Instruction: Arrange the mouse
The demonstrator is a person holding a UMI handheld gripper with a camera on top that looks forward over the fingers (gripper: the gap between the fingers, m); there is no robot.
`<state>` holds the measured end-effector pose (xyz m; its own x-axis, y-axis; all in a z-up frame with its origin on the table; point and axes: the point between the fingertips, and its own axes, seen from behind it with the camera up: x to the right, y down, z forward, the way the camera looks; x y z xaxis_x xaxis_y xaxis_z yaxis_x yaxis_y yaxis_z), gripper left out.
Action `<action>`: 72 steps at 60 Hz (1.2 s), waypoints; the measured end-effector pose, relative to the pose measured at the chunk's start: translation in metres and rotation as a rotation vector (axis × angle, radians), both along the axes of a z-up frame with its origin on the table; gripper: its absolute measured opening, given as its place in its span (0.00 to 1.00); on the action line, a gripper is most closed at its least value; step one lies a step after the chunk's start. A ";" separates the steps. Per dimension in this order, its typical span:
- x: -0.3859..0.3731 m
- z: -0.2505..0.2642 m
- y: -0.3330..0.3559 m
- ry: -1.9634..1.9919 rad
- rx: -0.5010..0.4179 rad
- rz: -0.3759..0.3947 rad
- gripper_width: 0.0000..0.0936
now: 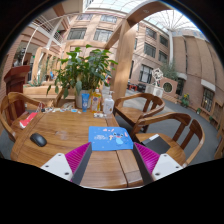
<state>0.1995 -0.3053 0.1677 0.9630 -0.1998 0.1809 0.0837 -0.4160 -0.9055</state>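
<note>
Round wooden table (70,128), blue mouse pad (110,138) just ahead of the gripper (112,158), fingers spread, nothing between them. Dark mouse (39,140) well off to the left. Probably light, rigid, slick-shelled; best pinched across its narrow flanks.

Bright daylight from glass roof overhead, soft shadows, strong fisheye bending at edges, slight overall softness

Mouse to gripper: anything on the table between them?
Gripper view: bare wood only between the mouse and the open gripper; the blue pad sits ahead of the fingers, right of the mouse.
</note>
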 end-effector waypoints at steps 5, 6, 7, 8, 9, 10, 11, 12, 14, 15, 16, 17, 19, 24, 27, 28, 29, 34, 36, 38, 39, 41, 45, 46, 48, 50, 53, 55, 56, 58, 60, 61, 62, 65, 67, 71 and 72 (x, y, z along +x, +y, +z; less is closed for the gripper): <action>0.001 -0.014 -0.005 -0.024 -0.033 -0.001 0.91; 0.000 -0.018 -0.005 -0.019 -0.036 0.003 0.91; -0.002 -0.022 -0.005 -0.013 -0.039 0.006 0.91; -0.003 -0.022 -0.007 -0.008 -0.045 0.010 0.91; -0.006 -0.028 -0.007 -0.003 -0.051 0.011 0.91; -0.008 -0.034 -0.008 0.001 -0.058 0.012 0.91; -0.010 -0.038 -0.008 0.004 -0.065 0.013 0.91; -0.011 -0.043 -0.009 0.006 -0.071 0.013 0.91; -0.015 -0.050 -0.011 0.008 -0.081 0.015 0.91; -0.017 -0.054 -0.012 0.009 -0.087 0.017 0.91; -0.019 -0.058 -0.013 0.010 -0.094 0.021 0.91; -0.022 -0.062 -0.014 0.011 -0.101 0.026 0.91; -0.029 -0.070 -0.017 0.015 -0.114 0.037 0.91; -0.056 -0.090 -0.023 0.040 -0.149 0.080 0.91; -0.078 -0.104 -0.025 0.056 -0.168 0.121 0.91; -0.086 -0.108 -0.025 0.061 -0.174 0.136 0.91; -0.095 -0.112 -0.025 0.065 -0.180 0.152 0.91; -0.140 -0.128 -0.018 0.080 -0.209 0.236 0.91; -0.158 -0.134 -0.013 0.086 -0.213 0.266 0.91; -0.174 -0.138 -0.006 0.095 -0.216 0.291 0.91; -0.183 -0.140 -0.001 0.099 -0.215 0.303 0.91; -0.200 -0.143 0.008 0.110 -0.213 0.328 0.91; -0.234 -0.147 0.029 0.134 -0.202 0.381 0.91; -0.243 -0.147 0.034 0.142 -0.198 0.394 0.91; -0.257 -0.150 0.045 0.155 -0.195 0.414 0.91; -0.270 -0.152 0.056 0.161 -0.194 0.431 0.91; -0.284 -0.157 0.073 0.159 -0.196 0.450 0.91; -0.292 -0.160 0.083 0.153 -0.198 0.457 0.91; -0.296 -0.162 0.088 0.147 -0.200 0.461 0.91; -0.305 -0.165 0.097 0.133 -0.205 0.469 0.91; -0.311 -0.168 0.104 0.117 -0.211 0.478 0.91; -0.313 -0.170 0.108 0.108 -0.215 0.480 0.91; -0.316 -0.172 0.112 0.100 -0.219 0.482 0.91; -0.320 -0.178 0.124 0.078 -0.224 0.488 0.91; -0.325 -0.175 0.132 0.075 -0.208 0.495 0.91; -0.334 -0.175 0.146 0.062 -0.208 0.509 0.91; -0.336 -0.175 0.151 0.059 -0.209 0.510 0.91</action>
<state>-0.1369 -0.1546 -0.0068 0.9380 0.3289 0.1096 0.2734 -0.5075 -0.8171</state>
